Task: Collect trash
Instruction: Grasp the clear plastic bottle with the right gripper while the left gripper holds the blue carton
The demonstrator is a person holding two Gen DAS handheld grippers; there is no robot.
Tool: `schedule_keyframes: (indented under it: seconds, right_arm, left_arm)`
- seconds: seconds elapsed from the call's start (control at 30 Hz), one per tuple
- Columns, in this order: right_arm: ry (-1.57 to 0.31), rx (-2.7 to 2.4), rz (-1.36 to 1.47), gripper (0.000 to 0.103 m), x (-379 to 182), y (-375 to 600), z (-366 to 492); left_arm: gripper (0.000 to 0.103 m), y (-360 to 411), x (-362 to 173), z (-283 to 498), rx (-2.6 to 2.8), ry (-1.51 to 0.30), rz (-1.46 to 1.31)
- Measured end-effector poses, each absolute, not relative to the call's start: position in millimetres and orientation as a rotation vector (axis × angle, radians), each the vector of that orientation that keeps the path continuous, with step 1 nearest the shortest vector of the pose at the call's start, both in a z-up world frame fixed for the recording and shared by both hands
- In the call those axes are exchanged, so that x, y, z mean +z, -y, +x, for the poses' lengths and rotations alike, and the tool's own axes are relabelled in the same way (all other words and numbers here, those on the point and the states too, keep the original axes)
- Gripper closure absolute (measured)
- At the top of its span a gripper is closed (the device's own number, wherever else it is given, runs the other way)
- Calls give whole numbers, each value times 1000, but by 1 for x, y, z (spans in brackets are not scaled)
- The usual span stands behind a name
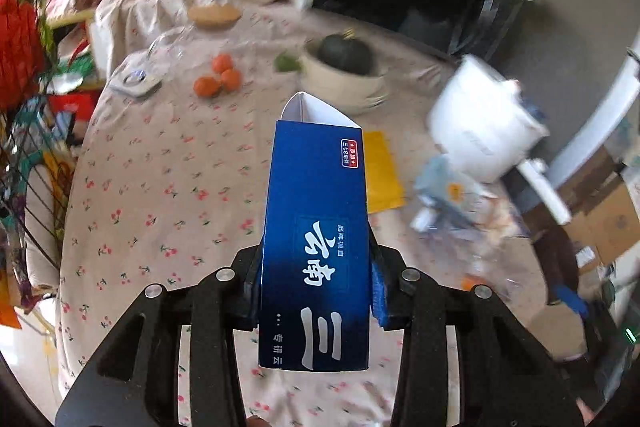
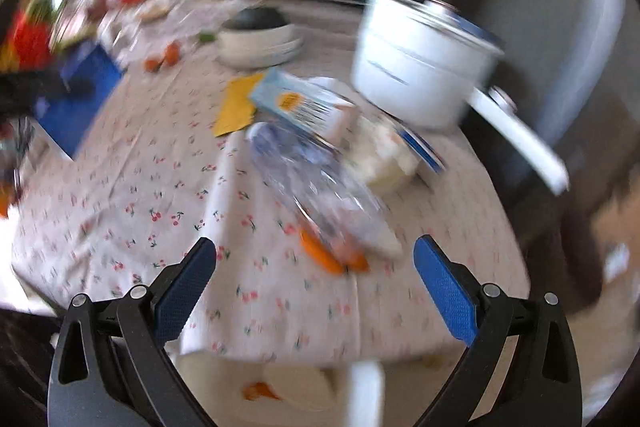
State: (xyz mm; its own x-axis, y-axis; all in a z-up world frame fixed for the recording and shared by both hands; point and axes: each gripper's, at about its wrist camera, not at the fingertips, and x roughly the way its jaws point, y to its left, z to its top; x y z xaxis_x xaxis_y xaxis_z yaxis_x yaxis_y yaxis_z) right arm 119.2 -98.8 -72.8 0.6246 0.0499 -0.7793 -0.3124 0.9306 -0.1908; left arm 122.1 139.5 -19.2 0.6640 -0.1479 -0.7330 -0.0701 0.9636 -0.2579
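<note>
Two grippers over the surface point(image 1: 160, 163). Left gripper point(image 1: 316, 291): jaws clamped on the blue carton point(image 1: 316, 227) — apparently empty, light, crushable; flat sides suit gripping; print reads "云南". Right gripper point(image 2: 316, 267): jaws wide, empty, facing a clear bottle point(image 2: 316, 183) — slippery, probably light; grasp mid-body.

- The pot point(image 2: 420, 67) stands on the table point(image 2: 132, 187), at its far right.
- Left of the pot, farther back, sits a bowl point(image 2: 260, 45) with a squash point(image 2: 256, 18) in it.
- Just before the pot lie a carton point(image 2: 304, 105) and a flat envelope point(image 2: 236, 105), the envelope to the left.
- Nearer than the pot, a plastic bottle point(image 2: 320, 187) lies on its side.
- Left of the pot, beyond the bowl, are three oranges point(image 1: 218, 77).
- The box point(image 1: 316, 247) sits between the left gripper's point(image 1: 316, 291) fingers, above the table, left of the pot.
</note>
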Motion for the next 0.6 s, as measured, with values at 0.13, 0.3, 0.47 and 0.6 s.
schedule_keyframes:
  seconds: [0.13, 0.3, 0.47, 0.6]
  right_arm:
    - [-952, 201, -519, 9, -91, 71, 161]
    - [-1064, 204, -539, 17, -114, 58, 195]
    - [-1143, 204, -544, 37, -135, 49, 211]
    - [-1130, 226, -522, 38, -136, 44, 207]
  left_arm:
    - [65, -132, -6, 116, -80, -812, -242]
    - [65, -141, -6, 118, -81, -809, -243]
    - [65, -156, -8, 117, -65, -823, -255]
    - [65, -166, -12, 118, -58, -839, -280]
